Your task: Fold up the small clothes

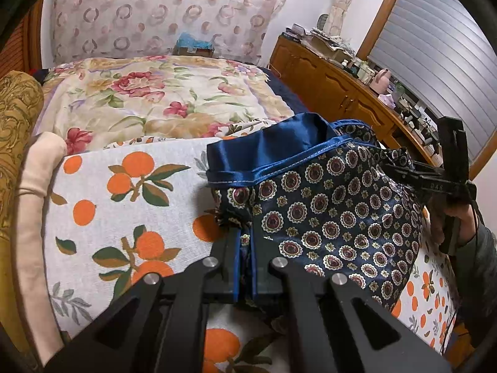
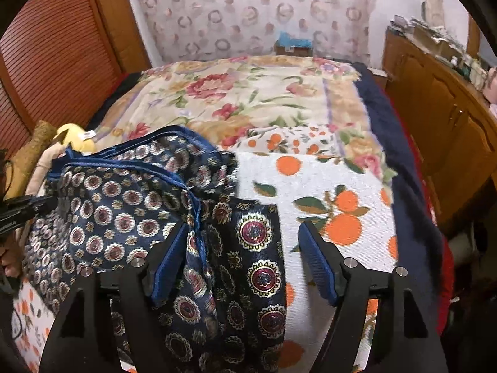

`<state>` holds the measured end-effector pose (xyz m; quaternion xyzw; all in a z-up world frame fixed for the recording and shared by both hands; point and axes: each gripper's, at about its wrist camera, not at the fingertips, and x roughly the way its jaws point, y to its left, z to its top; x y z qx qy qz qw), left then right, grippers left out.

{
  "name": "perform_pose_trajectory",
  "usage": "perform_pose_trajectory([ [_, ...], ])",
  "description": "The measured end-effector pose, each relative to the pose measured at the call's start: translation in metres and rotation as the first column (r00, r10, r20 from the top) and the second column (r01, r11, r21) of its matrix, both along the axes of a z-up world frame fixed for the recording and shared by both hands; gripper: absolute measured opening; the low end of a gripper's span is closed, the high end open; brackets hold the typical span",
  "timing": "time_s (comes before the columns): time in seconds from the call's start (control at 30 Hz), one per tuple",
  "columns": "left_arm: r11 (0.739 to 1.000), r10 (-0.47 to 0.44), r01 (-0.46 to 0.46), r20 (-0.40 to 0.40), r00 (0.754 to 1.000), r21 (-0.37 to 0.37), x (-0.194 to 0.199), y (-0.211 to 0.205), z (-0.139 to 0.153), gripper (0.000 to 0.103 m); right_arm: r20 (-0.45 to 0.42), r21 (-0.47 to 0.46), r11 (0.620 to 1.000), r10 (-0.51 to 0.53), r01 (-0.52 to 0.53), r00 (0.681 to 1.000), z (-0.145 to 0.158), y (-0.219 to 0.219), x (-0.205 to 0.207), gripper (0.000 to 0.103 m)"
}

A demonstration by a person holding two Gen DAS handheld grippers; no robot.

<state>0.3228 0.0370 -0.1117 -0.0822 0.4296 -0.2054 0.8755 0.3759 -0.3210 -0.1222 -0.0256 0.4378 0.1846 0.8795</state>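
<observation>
A navy garment [image 1: 329, 214] with round medallion print and blue satin trim lies bunched on the orange-print cloth [image 1: 124, 205] on the bed. My left gripper [image 1: 245, 239] is shut on a fold of the garment's edge. In the right wrist view the garment [image 2: 149, 214] hangs and drapes between and left of my fingers. My right gripper [image 2: 245, 261] is open, with cloth lying over its left finger [image 2: 169, 261]. The right gripper also shows in the left wrist view [image 1: 435, 180] at the garment's far right edge.
A floral bedspread [image 1: 161, 93] covers the bed beyond the orange-print cloth. A wooden dresser [image 1: 335, 84] with clutter stands at the right. A beige cloth [image 1: 34, 186] and a gold cushion [image 1: 15, 115] lie at the left. A slatted wooden door [image 2: 52, 56] stands left.
</observation>
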Motion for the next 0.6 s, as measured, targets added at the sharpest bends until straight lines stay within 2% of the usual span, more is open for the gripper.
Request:
perform_pose_trajectory([
  [0.03, 1.000, -0.002, 0.002, -0.002, 1.000, -0.006, 0.000, -0.001, 0.000, 0.001, 0.004, 0.004, 1.000, 0.030, -0.030, 1.000, 0.000, 0.004, -0.003, 0.057],
  [0.07, 1.000, -0.004, 0.004, -0.002, 1.000, -0.014, 0.000, -0.001, 0.001, 0.001, 0.005, 0.012, 0.997, 0.070, -0.070, 0.998, 0.000, 0.008, -0.006, 0.037],
  [0.13, 0.999, -0.014, 0.014, 0.007, 1.000, -0.035, -0.003, -0.002, 0.005, 0.001, -0.022, 0.034, 0.992, 0.124, -0.123, 0.992, 0.000, 0.017, -0.011, 0.030],
  [0.2, 0.998, -0.024, 0.026, 0.038, 0.999, -0.060, -0.010, -0.002, 0.015, 0.001, -0.017, 0.025, 0.989, 0.147, -0.147, 0.989, 0.002, 0.023, -0.016, 0.017],
  [0.27, 0.997, -0.023, 0.029, 0.079, 0.997, -0.069, -0.019, -0.003, 0.030, 0.001, -0.009, 0.027, 0.989, 0.149, -0.148, 0.989, 0.005, 0.025, -0.021, 0.013],
  [0.37, 0.996, -0.020, 0.031, 0.132, 0.991, -0.085, -0.034, 0.002, 0.052, 0.001, 0.051, 0.026, 0.990, 0.138, -0.140, 0.989, 0.015, 0.029, -0.035, 0.011],
  [0.6, 0.995, 0.030, -0.004, 0.251, 0.967, -0.101, -0.080, 0.028, 0.099, 0.001, 0.209, 0.063, 0.979, 0.177, -0.194, 0.962, 0.062, 0.050, -0.068, 0.009],
])
